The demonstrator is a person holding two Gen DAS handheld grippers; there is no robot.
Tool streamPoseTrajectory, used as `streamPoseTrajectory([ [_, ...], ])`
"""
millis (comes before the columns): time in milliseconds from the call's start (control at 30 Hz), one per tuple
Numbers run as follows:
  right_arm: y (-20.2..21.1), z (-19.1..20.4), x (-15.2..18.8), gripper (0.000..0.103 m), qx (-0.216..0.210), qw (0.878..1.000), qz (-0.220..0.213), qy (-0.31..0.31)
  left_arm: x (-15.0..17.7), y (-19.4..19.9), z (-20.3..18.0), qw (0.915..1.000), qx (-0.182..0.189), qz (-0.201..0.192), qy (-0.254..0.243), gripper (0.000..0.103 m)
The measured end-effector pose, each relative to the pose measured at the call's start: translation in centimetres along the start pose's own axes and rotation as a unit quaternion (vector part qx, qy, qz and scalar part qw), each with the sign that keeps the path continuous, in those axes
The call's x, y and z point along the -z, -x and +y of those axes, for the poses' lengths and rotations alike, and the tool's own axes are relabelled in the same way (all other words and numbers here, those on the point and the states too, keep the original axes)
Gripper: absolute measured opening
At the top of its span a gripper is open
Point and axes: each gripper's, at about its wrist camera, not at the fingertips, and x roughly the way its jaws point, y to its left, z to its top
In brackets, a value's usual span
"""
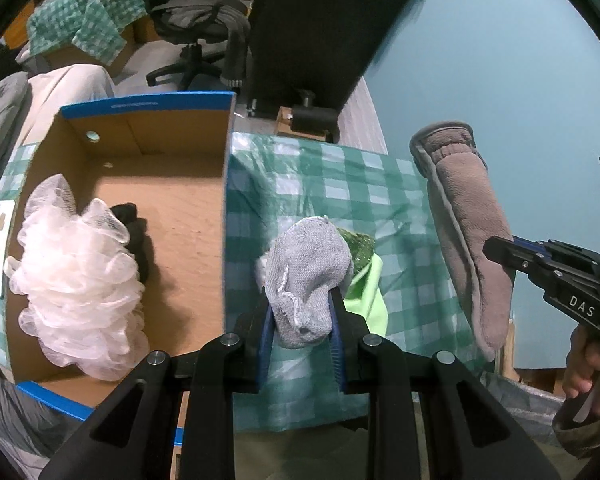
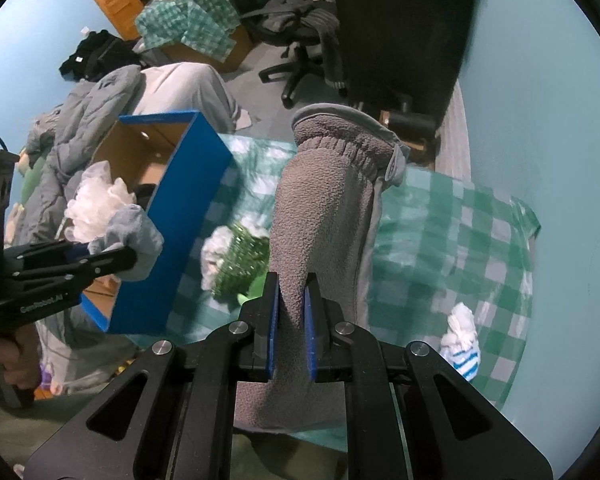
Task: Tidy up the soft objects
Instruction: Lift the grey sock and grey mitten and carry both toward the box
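The left hand-held gripper (image 1: pixel 302 308) is pinching a grey sock (image 1: pixel 306 276); the sock sits between the two blue finger pads (image 1: pixel 265 344) and bulges out ahead of the fingertips. In the right wrist view, this sock (image 2: pixel 134 240) hangs in front of the near blue wall of the box.

The right hand-held gripper (image 2: pixel 291 292) is pressed onto a grey fleece mitten (image 2: pixel 320 216). The mitten's narrow end is clamped between the pads; its elasticated cuff points away from the gripper and upward. In the left wrist view, the mitten (image 1: pixel 464 232) is held clear above the right part of the tabletop (image 1: pixel 400 208).

Just beyond the sock, a green sequined item (image 1: pixel 358 246) and a light green cloth (image 1: pixel 366 292) lie on the green-and-white checked covering of the tabletop. A white-and-blue striped bundle (image 2: pixel 462 340) lies near the right edge of the tabletop.

To the left of the left gripper stands an open cardboard box (image 1: pixel 168 140) with blue outer walls. Inside it, a white mesh bath sponge (image 1: pixel 76 280) rests against the left wall, touching a black soft item (image 1: pixel 134 236) beside it.

Further back, an office chair (image 1: pixel 196 32) carries dark clothing, and a checked cloth (image 1: pixel 88 16) is draped over boxes.
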Motion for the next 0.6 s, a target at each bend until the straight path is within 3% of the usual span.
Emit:
streamPoseTrajectory([
  [600, -1.3, 6.1, -3.9, 0.01, -0.034, 0.999, -0.011, 0.036, -2.0, 2.4, 5.6, 0.9993, -0.017, -0.023, 0.026, 0.024],
])
